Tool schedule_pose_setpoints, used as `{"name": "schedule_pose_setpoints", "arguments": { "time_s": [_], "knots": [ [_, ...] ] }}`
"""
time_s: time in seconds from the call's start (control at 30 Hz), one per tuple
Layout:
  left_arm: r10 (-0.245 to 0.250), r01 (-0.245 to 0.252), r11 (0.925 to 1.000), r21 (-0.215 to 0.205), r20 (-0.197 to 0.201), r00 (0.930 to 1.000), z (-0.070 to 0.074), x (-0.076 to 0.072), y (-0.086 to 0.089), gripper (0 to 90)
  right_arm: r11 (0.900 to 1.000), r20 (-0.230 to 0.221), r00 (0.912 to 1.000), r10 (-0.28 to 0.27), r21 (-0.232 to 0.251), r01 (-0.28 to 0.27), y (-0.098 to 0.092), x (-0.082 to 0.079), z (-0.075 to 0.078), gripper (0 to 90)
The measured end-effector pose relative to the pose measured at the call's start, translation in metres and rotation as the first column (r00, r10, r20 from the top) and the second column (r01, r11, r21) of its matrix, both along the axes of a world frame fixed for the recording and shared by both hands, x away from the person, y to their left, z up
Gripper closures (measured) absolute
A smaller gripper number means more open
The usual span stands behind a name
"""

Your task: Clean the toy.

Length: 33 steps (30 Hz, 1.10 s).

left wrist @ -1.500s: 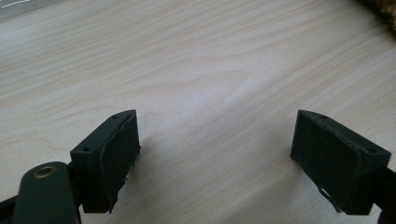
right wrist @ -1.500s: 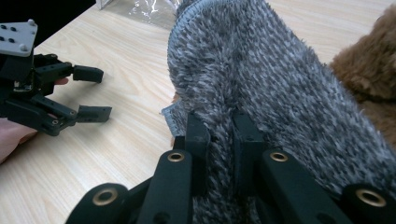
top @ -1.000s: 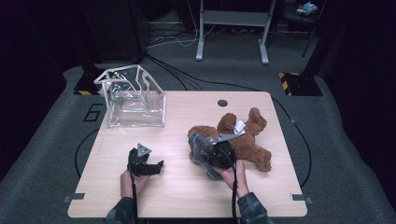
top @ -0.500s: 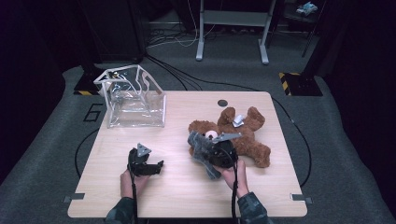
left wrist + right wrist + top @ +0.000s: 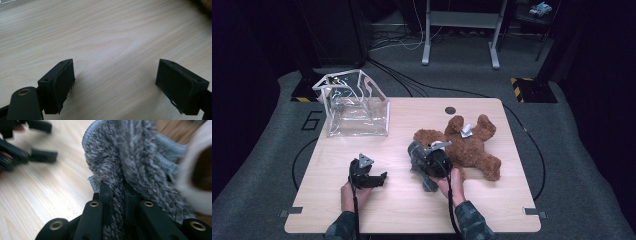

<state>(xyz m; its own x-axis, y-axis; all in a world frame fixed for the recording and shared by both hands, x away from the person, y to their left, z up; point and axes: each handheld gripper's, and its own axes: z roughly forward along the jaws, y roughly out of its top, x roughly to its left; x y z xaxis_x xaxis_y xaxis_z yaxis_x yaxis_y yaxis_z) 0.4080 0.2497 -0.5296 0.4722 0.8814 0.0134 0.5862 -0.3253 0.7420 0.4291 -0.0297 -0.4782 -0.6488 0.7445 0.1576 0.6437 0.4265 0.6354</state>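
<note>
I hold a grey fuzzy cloth [image 5: 130,162] in my right claw [image 5: 117,195], whose two black jaws are pinched tight on a fold of it. In the right gripper view the cloth rises straight up from between the jaws, its stitched hem curling over to the left of them. In the high view the same cloth [image 5: 418,159] hangs bunched at the front of the right claw [image 5: 428,165] and reaches down to the wooden table [image 5: 402,210] below it.

Just beyond the right claw, on its far right side, lies a brown teddy bear [image 5: 469,145] on its back, limbs spread, with a small pale tag on its chest. The bear's head touches or nearly touches the cloth; I cannot tell which. A pale, blurred part of the bear [image 5: 195,182] sits just right of the jaws in the right gripper view.

My left claw [image 5: 372,177] rests low over the table, well to the left of the right one, its jaws wide apart with nothing between them. The left gripper view shows its jaws [image 5: 115,82] spread over bare wood grain.

Beyond the left claw, towards the far left corner of the table, stands a clear plastic bag [image 5: 357,107] with white edging, upright and open at the top.
</note>
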Motion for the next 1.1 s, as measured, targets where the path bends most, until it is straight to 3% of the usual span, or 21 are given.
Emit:
{"name": "schedule_pose_setpoints", "arguments": {
  "time_s": [0.1, 0.13, 0.2, 0.33, 0.43, 0.47, 0.57, 0.67, 0.8, 0.83, 0.87, 0.9, 0.97, 1.0, 1.03, 1.1],
  "knots": [
    [0.001, -0.001, 1.0, -0.001, 0.0, 1.0, 0.0, 0.0, 0.0, 14.8, 1.0, -0.043, 0.999, 0.015, -0.015, -0.015, 0.003, 0.001, -0.012, 80.0],
    [0.001, -0.001, 1.0, -0.001, -0.001, 1.0, 0.0, 0.0, 0.0, 14.8, 0.999, -0.059, 0.9979, 0.028, -0.017, -0.029, 0.003, 0.0, -0.011, 79.9],
    [0.001, -0.001, 1.0, -0.001, 0.0, 1.0, 0.0, 0.0, 0.0, 14.8, 0.999, -0.046, 0.9983, 0.035, -0.014, -0.036, -0.001, -0.003, -0.002, 79.8],
    [0.0, 0.0, 1.0, 0.0, 0.0, 1.0, 0.0, 0.0, 0.0, 14.9, 0.998, 0.018, 0.9994, 0.029, 0.051, -0.029, -0.013, -0.011, 0.035, 79.7],
    [0.0, 0.0, 1.0, 0.0, 0.0, 1.0, 0.0, 0.0, 0.0, 14.9, 0.997, 0.112, 0.9935, 0.019, 0.074, -0.027, -0.022, -0.011, 0.065, 79.7],
    [0.0, 0.0, 1.0, 0.0, 0.0, 1.0, 0.0, 0.0, 0.0, 14.9, 0.997, 0.122, 0.9925, 0.003, 0.076, -0.013, -0.023, -0.01, 0.073, 79.7],
    [-0.006, 0.006, 1.0, 0.006, -0.003, 1.0, 0.0, 0.0, 0.0, 14.9, 0.997, 0.198, 0.9796, -0.035, 0.079, 0.02, -0.029, -0.004, 0.098, 79.7],
    [-0.005, 0.005, 1.0, 0.006, -0.003, 1.0, 0.0, 0.0, 0.0, 14.9, 0.996, 0.275, 0.9581, -0.081, 0.047, 0.07, -0.033, 0.007, 0.118, 79.5],
    [-0.004, 0.004, 1.0, 0.006, -0.004, 1.0, 0.0, 0.0, 0.001, 14.9, 0.992, 0.345, 0.9311, -0.118, -0.009, 0.129, -0.031, 0.022, 0.127, 79.3],
    [-0.003, 0.003, 1.0, 0.004, -0.005, 1.0, 0.0, 0.0, 0.0, 14.9, 0.986, 0.366, 0.9204, -0.138, -0.038, 0.163, -0.028, 0.026, 0.125, 79.2],
    [-0.005, 0.005, 1.0, 0.005, -0.005, 1.0, 0.0, 0.0, 0.0, 14.9, 0.982, 0.369, 0.9183, -0.144, -0.059, 0.178, -0.026, 0.03, 0.123, 79.1],
    [-0.004, 0.004, 1.0, 0.006, -0.004, 1.0, 0.0, 0.0, 0.001, 14.9, 0.98, 0.365, 0.9187, -0.151, -0.068, 0.188, -0.025, 0.034, 0.121, 79.1],
    [0.001, -0.001, 1.0, 0.0, -0.001, 1.0, 0.0, 0.0, 0.0, 14.9, 0.976, 0.332, 0.9292, -0.163, -0.084, 0.201, -0.023, 0.042, 0.111, 79.1],
    [0.001, -0.001, 1.0, 0.0, -0.001, 1.0, 0.0, 0.0, 0.0, 15.0, 0.976, 0.316, 0.9348, -0.162, -0.09, 0.2, -0.023, 0.044, 0.107, 79.1],
    [0.002, -0.002, 1.0, -0.002, -0.002, 1.0, 0.0, 0.0, 0.0, 15.0, 0.974, 0.282, 0.9459, -0.159, -0.109, 0.197, -0.022, 0.046, 0.101, 79.2],
    [0.0, 0.0, 1.0, 0.0, -0.001, 1.0, 0.0, 0.0, 0.0, 15.0, 0.976, 0.25, 0.956, -0.154, -0.11, 0.186, -0.022, 0.045, 0.094, 79.4]
  ]
}}
